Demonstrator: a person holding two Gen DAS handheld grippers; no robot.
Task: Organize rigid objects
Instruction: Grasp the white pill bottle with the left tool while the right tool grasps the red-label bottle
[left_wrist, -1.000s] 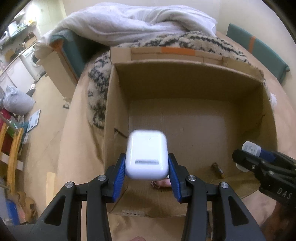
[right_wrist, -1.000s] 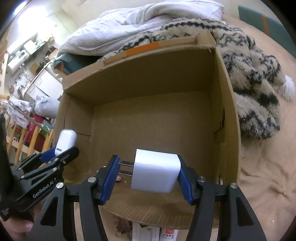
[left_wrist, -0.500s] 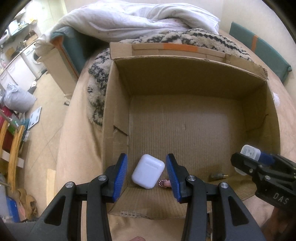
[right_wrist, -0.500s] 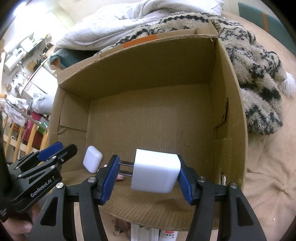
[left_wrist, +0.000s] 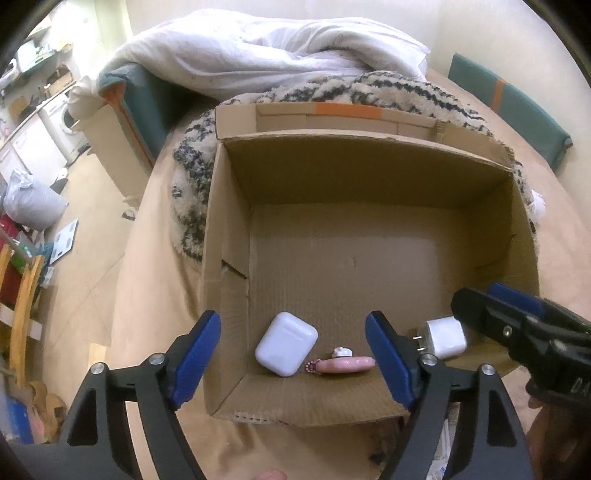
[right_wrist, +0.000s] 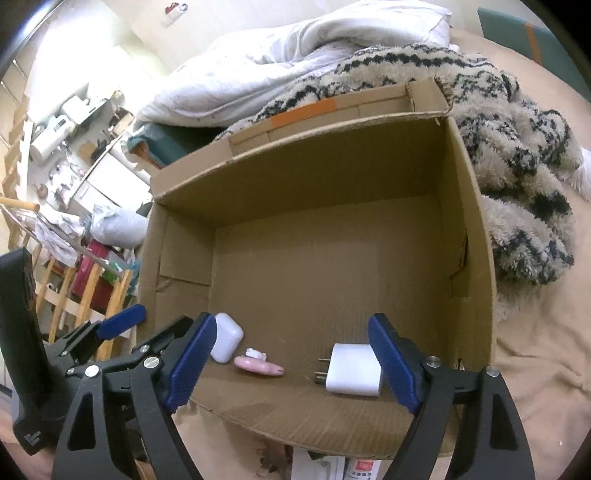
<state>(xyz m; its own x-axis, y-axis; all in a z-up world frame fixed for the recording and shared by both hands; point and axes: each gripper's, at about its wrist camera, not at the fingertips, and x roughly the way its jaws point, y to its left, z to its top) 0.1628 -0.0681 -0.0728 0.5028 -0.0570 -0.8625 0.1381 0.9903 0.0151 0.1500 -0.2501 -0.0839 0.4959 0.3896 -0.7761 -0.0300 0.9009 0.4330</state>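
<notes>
Both items are now being seen released into the cardboard box (left_wrist: 229, 266). The white earbud case (left_wrist: 286, 343), held between the left gripper's (left_wrist: 293, 363) pads a second ago, is lying on the box floor near the front-left corner, and the left gripper is being held wide apart above it, gripping nothing. The white charger plug (right_wrist: 354, 369), clamped by the right gripper (right_wrist: 291, 363) half a second ago, is lying on its side near the front wall with its prongs pointing left; the right gripper is likewise being held open and empty over the box edge. A small pink item (right_wrist: 258, 365) is lying between case and plug, apparently touching neither, though contact with the case cannot be ruled out in the left wrist view. This pair of rigid objects is judged to be stowed, so both grippers are being freed for fetching whatever remains outside the box; no such objects are being shown clearly here. The box is resting on a bed beside a patterned fleece blanket (right_wrist: 517, 147).
</notes>
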